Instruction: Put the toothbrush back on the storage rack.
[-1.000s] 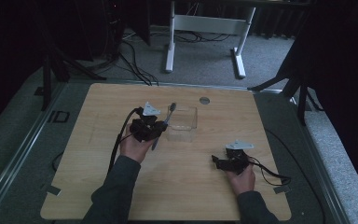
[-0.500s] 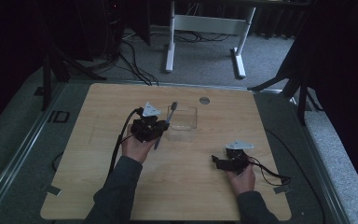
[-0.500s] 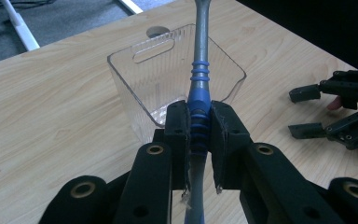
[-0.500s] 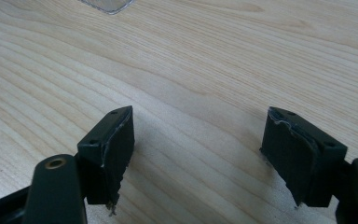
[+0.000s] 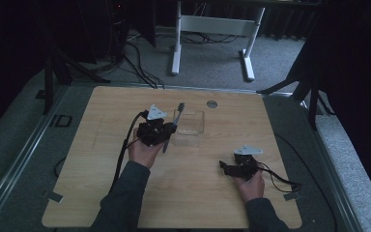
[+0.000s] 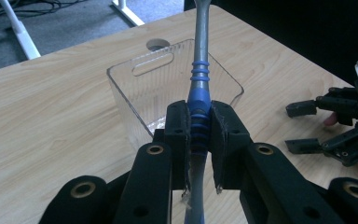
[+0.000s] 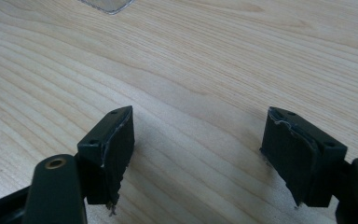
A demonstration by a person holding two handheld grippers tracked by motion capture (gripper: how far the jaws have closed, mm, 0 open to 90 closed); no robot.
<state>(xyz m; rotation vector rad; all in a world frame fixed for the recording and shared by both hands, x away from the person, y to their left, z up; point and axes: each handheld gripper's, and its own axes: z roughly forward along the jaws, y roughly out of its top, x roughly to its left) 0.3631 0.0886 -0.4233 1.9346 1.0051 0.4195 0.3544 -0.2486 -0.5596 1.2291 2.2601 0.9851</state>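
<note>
Now left hand-held gripper (image 6: pixel 199 140) clenched on toothbrush (image 6: pixel 199 88), gripping blue ribbed part of handle. Toothbrush long way points up and away from gripper, leaning over near edge of clear box (image 6: pixel 135 88). Box sits on bench (image 5: pixel 125 193), right in front of left gripper, open top up. Right hand-held gripper (image 7: pixel 198 149) released, nothing between, low over bare bench, well apart from box. Left hand nearer. Next move likely: tip toothbrush forward, down into box.

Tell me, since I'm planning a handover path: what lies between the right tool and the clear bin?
Nothing: in the high view, bare wooden table separates the right tool from the clear bin.
</note>
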